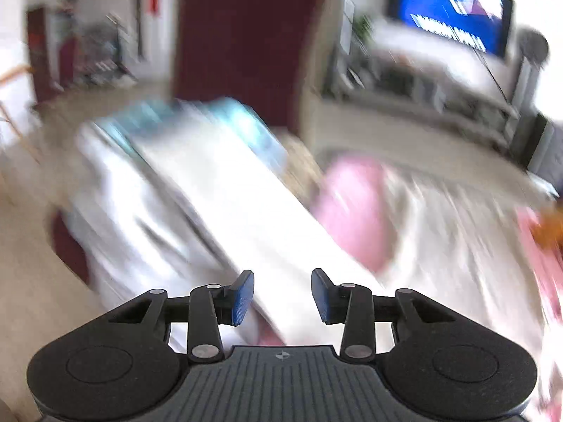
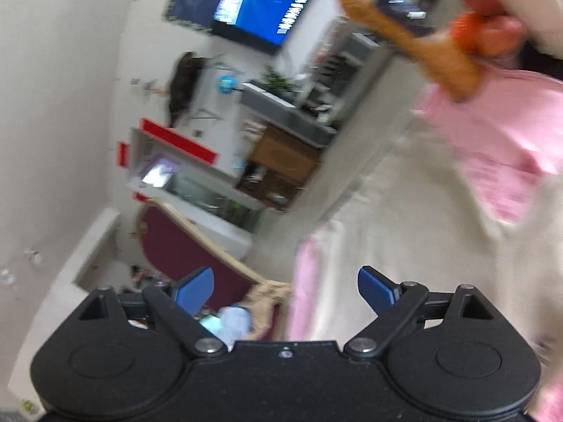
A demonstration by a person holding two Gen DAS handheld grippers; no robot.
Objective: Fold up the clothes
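with the left gripper [image 1: 281,297] and the right gripper [image 2: 285,290] both spread and empty, the white garment [image 1: 225,190] risks slumping out of its fold.

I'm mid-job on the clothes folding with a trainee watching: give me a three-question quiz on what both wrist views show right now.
1. True or false: the left gripper is clamped on the white folded garment.
2. Multiple choice: in the right wrist view, what shows between the fingers of the right gripper? A) a pinched pink sleeve B) nothing gripped, only the scene beyond C) the orange plush toy
3. Short answer: what colour is the garment lying under the orange plush toy in the right wrist view?

Key: 1 false, its fingers stand apart with nothing pinched. 2 B. 3 pink.
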